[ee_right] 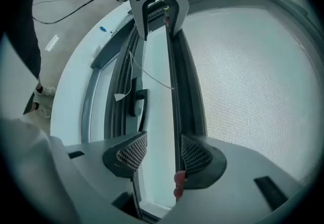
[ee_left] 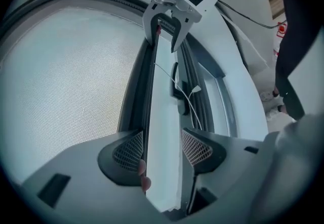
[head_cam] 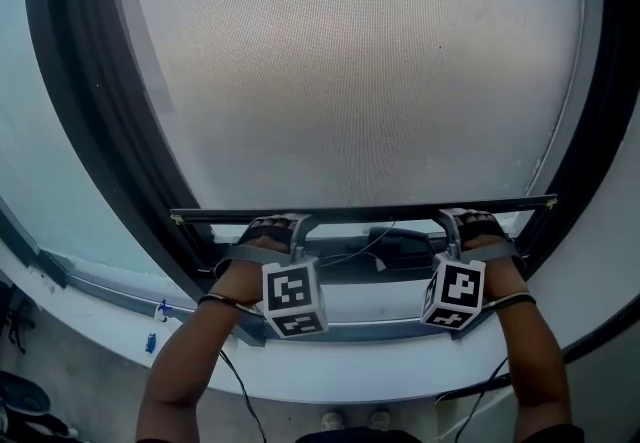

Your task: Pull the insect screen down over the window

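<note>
Head view: a pale grey mesh insect screen (head_cam: 350, 71) covers nearly the whole opening of a dark-framed window (head_cam: 90, 131). Its thin dark bottom bar (head_cam: 370, 214) lies level, just above the lower edge of the frame. A narrow strip between bar and frame is uncovered, and a dark window handle (head_cam: 400, 243) shows there. Below runs a white sill (head_cam: 330, 373). The left tongs (head_cam: 297, 223) meet the bar left of its middle and the right tongs (head_cam: 450, 219) meet it towards its right end, well apart from each other. Each carries a cube with square black-and-white markers.

Left gripper view: the jaws are released, with a wide gap between the two mesh-patterned pads. The bar passes through that gap along the inner face of the pad on the screen side. Pale window surface fills the rest of the gap. The person's fingertips (ee_left: 143, 169) show beside the bar at that pad. The bar runs on to the right tongs at the top of the view, whose jaws straddle it.

Right gripper view: a mirrored arrangement, jaws likewise released, with the bar against the screen-side pad. A thin white cord (ee_right: 152, 79) hangs near the handle
</note>
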Demonstrator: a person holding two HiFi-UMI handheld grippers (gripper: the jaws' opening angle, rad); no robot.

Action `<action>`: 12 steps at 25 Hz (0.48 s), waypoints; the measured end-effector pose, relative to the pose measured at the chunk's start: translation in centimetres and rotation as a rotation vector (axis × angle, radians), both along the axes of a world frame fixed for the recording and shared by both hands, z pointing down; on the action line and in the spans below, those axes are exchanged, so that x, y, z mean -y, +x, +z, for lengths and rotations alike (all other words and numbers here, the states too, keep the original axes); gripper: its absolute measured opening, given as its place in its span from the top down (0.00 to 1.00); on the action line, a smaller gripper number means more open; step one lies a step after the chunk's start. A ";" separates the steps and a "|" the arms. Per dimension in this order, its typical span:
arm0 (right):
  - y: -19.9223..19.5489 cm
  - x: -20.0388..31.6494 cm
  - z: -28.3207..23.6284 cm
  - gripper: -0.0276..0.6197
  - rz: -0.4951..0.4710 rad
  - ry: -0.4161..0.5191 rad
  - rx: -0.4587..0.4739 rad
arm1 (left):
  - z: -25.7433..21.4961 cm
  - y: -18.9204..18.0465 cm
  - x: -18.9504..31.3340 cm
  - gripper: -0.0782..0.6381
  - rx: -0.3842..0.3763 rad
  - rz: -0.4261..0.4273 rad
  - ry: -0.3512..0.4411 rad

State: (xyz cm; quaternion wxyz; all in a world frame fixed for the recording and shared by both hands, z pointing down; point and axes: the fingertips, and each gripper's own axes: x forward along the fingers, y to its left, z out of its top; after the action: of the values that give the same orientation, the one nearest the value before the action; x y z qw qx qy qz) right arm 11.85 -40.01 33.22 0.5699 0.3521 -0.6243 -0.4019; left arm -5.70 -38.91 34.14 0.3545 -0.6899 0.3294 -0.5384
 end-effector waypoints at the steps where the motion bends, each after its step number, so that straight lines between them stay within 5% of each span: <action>1: 0.2 0.0 0.2 0.63 0.002 -0.007 0.004 | 0.3 0.1 0.0 0.55 -0.010 0.001 -0.014; 12: 0.1 -0.9 0.8 0.63 0.015 -0.138 -0.038 | 1.2 -0.1 -0.6 0.55 -0.018 0.010 -0.135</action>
State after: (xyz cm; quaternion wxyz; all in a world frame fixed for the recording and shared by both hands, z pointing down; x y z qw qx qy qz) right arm 11.91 -39.11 34.02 0.6075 0.3092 -0.6370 -0.3601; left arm -5.81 -38.27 35.34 0.3069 -0.7186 0.2921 -0.5514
